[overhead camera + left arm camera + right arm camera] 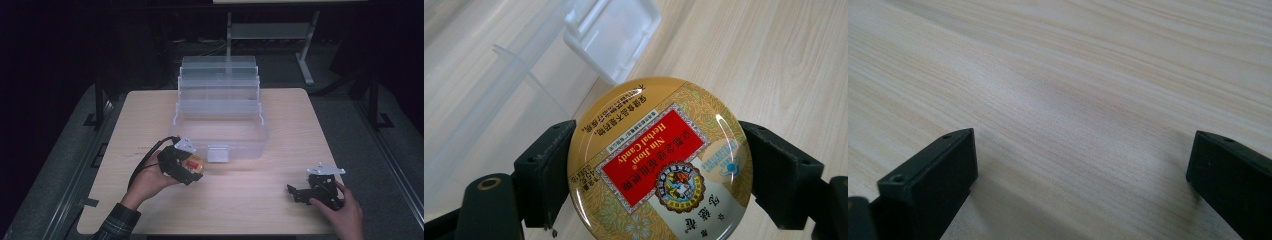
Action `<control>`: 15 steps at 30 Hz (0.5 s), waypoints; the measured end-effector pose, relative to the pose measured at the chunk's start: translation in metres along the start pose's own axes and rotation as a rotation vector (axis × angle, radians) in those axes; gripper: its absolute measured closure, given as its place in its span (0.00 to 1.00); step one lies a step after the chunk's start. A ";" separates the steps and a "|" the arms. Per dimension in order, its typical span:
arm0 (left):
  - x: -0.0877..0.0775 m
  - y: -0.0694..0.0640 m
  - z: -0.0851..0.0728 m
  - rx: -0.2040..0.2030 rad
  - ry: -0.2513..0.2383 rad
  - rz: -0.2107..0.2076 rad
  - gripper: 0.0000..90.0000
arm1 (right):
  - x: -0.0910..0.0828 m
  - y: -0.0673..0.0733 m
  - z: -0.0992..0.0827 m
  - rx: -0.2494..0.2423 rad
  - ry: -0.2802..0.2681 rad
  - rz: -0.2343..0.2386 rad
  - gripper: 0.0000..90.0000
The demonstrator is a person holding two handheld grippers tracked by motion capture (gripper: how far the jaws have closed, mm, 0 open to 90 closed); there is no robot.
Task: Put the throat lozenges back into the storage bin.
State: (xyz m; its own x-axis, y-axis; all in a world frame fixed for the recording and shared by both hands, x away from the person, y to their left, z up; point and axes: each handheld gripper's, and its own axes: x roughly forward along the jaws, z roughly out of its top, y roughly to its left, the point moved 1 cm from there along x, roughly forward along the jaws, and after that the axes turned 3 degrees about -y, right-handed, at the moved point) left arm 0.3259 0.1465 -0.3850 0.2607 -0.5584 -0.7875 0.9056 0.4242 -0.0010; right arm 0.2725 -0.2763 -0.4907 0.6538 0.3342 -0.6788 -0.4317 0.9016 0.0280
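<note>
In the left gripper view, the left gripper (659, 165) pinches a round candy tin (659, 160) across its width, one black jaw pressed on each side of the rim, and the printed lid with the red label faces the camera. The tin fills the lower middle of that frame, and just behind it, in the upper left, stands the clear plastic box (499, 75) with its white latch (616, 37). In the high view the same gripper (187, 167) is at the lower left of centre, held by the person's left hand (150, 182), and the tin (194, 164) sits just in front of the near wall of the box (220, 135), close to the latch (218, 153) but, as far as I can tell, not touching it. The box is open, with its lid tiers standing up behind. I judge that the step in hand is to carry the tin over the near wall and set it down inside. To do this well, the grip should remain firm, because the rim is smooth and round and it can slip; the tin should rise enough to pass the wall and the latch, then go down flat on the floor of the box before the jaws release. The right gripper (312, 192) rests at the lower right of the high view on the wooden table (280, 210), well apart from the box, with its jaws spread wide and nothing between them.
</note>
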 end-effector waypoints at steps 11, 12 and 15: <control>-0.009 0.007 0.009 0.008 -0.007 0.005 0.22 | 0.000 0.000 0.000 0.001 0.000 0.002 0.00; -0.010 0.008 0.010 0.005 -0.010 0.007 0.22 | 0.000 0.000 0.000 0.000 0.001 0.001 0.00; -0.012 0.011 0.013 0.006 -0.012 0.009 0.22 | 0.000 0.000 0.000 0.001 0.001 0.002 0.00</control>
State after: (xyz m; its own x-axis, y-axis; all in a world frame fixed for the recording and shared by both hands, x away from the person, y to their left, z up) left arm 0.3371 0.1489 -0.3676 0.2726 -0.5629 -0.7803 0.9051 0.4251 0.0094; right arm 0.2723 -0.2763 -0.4906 0.6524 0.3357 -0.6795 -0.4324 0.9012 0.0301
